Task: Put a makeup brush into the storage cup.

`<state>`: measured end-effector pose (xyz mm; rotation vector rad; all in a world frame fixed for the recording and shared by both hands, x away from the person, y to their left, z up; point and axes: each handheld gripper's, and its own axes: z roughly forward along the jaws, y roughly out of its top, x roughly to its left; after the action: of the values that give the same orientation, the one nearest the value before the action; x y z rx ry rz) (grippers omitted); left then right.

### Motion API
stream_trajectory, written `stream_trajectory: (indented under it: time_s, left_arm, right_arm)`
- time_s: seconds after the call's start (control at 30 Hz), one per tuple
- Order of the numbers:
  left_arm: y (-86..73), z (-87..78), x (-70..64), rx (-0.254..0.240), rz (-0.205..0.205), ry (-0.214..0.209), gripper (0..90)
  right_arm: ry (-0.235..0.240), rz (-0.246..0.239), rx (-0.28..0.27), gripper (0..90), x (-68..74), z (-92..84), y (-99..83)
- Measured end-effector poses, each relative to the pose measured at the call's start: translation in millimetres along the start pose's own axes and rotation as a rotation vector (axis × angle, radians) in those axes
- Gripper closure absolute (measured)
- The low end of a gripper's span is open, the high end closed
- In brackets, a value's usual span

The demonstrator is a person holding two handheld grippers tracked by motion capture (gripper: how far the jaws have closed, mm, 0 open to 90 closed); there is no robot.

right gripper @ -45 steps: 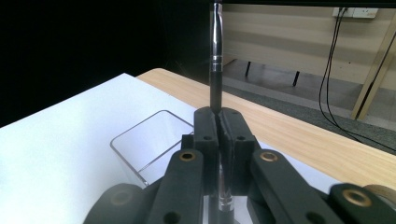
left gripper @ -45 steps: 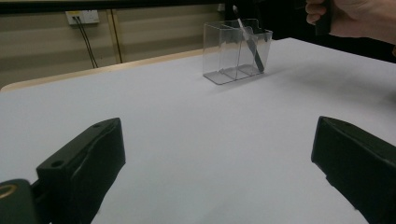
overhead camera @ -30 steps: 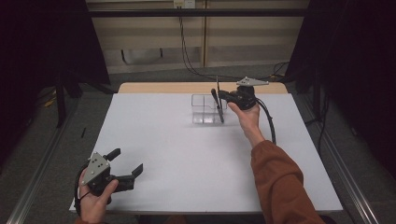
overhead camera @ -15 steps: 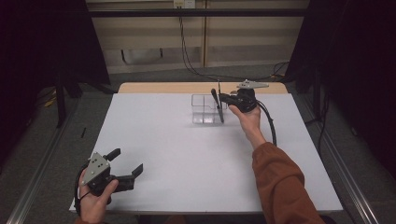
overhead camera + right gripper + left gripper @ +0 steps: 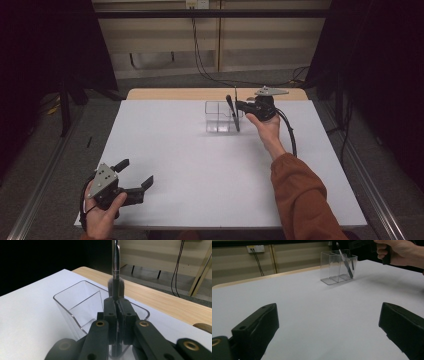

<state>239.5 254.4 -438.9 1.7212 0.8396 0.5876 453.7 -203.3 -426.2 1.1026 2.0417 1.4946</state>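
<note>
A clear plastic organiser (image 5: 218, 118) with compartments stands at the far middle of the white table (image 5: 200, 165). My right gripper (image 5: 240, 106) reaches it from the right and is shut on a slender dark brush-like tool (image 5: 233, 115), which leans with its lower end inside the organiser's right compartment. In the right gripper view the jaws of the right gripper (image 5: 117, 305) are pressed together on the tool (image 5: 115, 263) above the organiser (image 5: 75, 302). My left gripper (image 5: 135, 173) rests open at the near left corner. The left gripper view shows its gripper (image 5: 329, 327) wide open, with the organiser (image 5: 337, 267) and tool (image 5: 345, 262) far off.
A wooden strip (image 5: 170, 94) runs along the table's far edge, with cables and dark stands behind it. Metal rails (image 5: 40, 190) flank the table. An orange sleeve (image 5: 305, 200) crosses the near right part.
The right gripper has sunk very slightly with the tool over the organiser. The left gripper has stayed where it was.
</note>
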Motion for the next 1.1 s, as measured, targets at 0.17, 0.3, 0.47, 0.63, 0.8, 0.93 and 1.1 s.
stream_trajectory:
  time_s: [0.17, 0.3, 0.47, 0.63, 0.8, 0.93, 1.1]
  left_arm:
    - [0.0, 0.0, 0.0, 0.000, 0.000, 0.000, 2.8]
    - [0.0, -0.1, 0.1, 0.000, 0.001, 0.000, 2.8]
    - [0.0, -0.1, 0.1, 0.000, 0.000, 0.000, 2.8]
    - [0.1, 0.1, 0.1, -0.001, 0.001, 0.000, 2.9]
    - [0.4, 1.3, 0.3, 0.001, -0.002, -0.001, 2.8]
    - [0.4, 2.5, 0.6, 0.001, -0.007, 0.003, 2.8]
    - [0.6, 3.7, 1.7, 0.007, -0.013, 0.011, 2.9]
  right_arm:
    - [0.002, 0.008, 0.001, 83.7, -0.3, -0.2, -0.7]
    - [0.000, 0.010, 0.002, 80.6, -0.4, -0.5, -1.8]
    - [0.000, 0.010, -0.002, 75.1, -0.2, -1.9, -1.2]
    - [0.009, 0.008, -0.008, 65.2, 0.4, -4.3, -0.1]
    - [0.025, -0.001, -0.011, 56.1, 1.4, -5.8, 0.6]
    - [0.020, -0.014, -0.011, 45.7, 3.0, -7.3, 1.0]
    - [0.014, -0.018, -0.027, 31.1, 4.3, -10.1, -0.4]
